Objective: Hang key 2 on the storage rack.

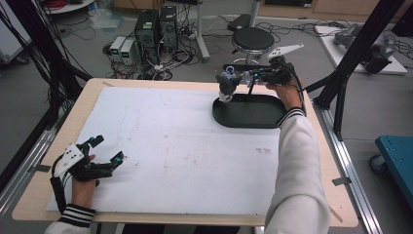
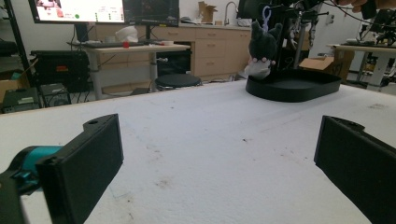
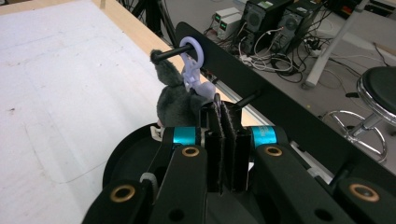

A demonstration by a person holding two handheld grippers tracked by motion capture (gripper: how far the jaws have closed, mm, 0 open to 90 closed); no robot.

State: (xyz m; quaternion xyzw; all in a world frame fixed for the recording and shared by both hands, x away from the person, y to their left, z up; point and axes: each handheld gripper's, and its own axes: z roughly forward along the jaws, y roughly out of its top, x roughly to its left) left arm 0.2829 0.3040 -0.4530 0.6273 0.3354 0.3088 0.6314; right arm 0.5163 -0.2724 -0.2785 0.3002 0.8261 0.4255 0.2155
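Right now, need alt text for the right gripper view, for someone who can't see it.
The right gripper, jaws closed together, sits just behind a grey plush keychain toy whose lilac clip ring is looped over a black peg on a black rack bar. Below lies a black oval tray on the white table mat; a stool and computers stand on the floor beyond.

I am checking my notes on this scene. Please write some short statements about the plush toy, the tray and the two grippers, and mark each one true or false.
1. The plush toy hangs by its purple clip from a black peg. True.
2. The left gripper is shut on the toy. False: it is open, above the white mat.
3. The black tray is round. False: it is oval.
4. The right gripper has its fingers closed together. True.
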